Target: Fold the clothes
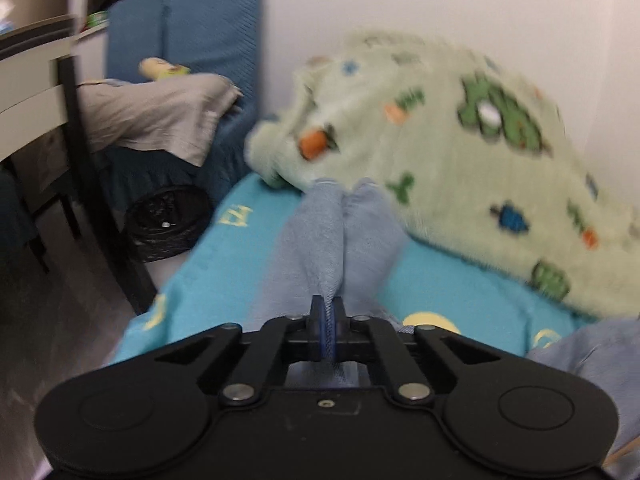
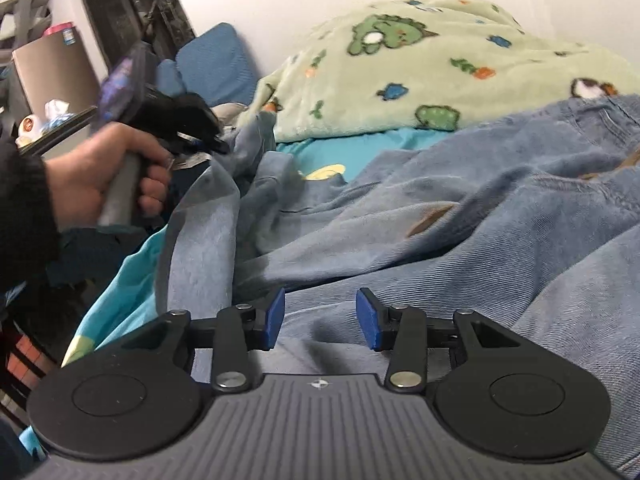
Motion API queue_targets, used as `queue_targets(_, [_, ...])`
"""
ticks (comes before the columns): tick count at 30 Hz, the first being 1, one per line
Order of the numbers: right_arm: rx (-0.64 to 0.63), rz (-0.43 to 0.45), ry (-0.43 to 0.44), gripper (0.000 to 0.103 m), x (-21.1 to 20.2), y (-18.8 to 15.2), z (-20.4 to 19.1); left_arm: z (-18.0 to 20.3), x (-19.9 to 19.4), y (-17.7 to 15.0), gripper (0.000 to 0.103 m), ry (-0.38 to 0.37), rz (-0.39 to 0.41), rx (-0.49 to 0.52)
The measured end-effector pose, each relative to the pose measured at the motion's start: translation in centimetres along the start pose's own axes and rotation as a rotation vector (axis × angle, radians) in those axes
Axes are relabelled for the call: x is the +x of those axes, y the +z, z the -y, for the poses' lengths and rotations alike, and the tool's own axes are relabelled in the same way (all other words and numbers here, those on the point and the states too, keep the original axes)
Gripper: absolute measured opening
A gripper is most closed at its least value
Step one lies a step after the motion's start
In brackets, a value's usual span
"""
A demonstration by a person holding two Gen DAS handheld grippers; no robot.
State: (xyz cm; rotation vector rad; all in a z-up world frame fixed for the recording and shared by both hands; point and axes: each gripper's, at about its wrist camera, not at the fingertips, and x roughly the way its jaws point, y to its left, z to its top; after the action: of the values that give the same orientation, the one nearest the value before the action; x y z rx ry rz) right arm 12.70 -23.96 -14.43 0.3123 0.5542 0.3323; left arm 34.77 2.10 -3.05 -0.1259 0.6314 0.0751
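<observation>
A pair of light blue jeans (image 2: 460, 216) lies crumpled on a turquoise bed sheet (image 2: 352, 146). My left gripper (image 1: 329, 330) is shut on a leg end of the jeans (image 1: 340, 240), which hangs forward from the pads. In the right wrist view the left gripper (image 2: 218, 145) is held in a hand at the left, lifting that denim off the bed. My right gripper (image 2: 320, 318) is open and empty, its blue pads (image 2: 276, 316) just above the denim near me.
A pale green fleece blanket (image 1: 460, 152) with cartoon prints is heaped against the white wall behind the jeans. Left of the bed stand a blue cushioned seat (image 1: 200, 32) with a grey cloth (image 1: 160, 112), a black bin (image 1: 168, 224) and a desk (image 1: 36, 76).
</observation>
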Motion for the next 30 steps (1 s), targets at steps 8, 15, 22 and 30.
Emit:
queue_targets(8, [-0.116,0.029,0.021,0.041,-1.8,-0.3,-2.3,-9.6,-11.7,-1.2,0.001,-0.017,0.059,-0.223])
queue_targets(15, [-0.194,0.016,0.034,0.04,-2.8,-1.0,-4.0,-21.7,-14.5,-6.6,0.001,0.075,-0.068,-0.579])
queue_targets(22, [-0.191,-0.052,-0.003,0.039,-2.8,-2.0,-4.2,-30.6,-12.3,-15.2,0.001,0.044,-0.275,-1.019])
queue_targets(30, [-0.144,-0.095,-0.063,0.039,-2.2,-2.6,-2.9,-33.4,-10.7,-17.5,0.002,-0.064,-0.29,-1.107])
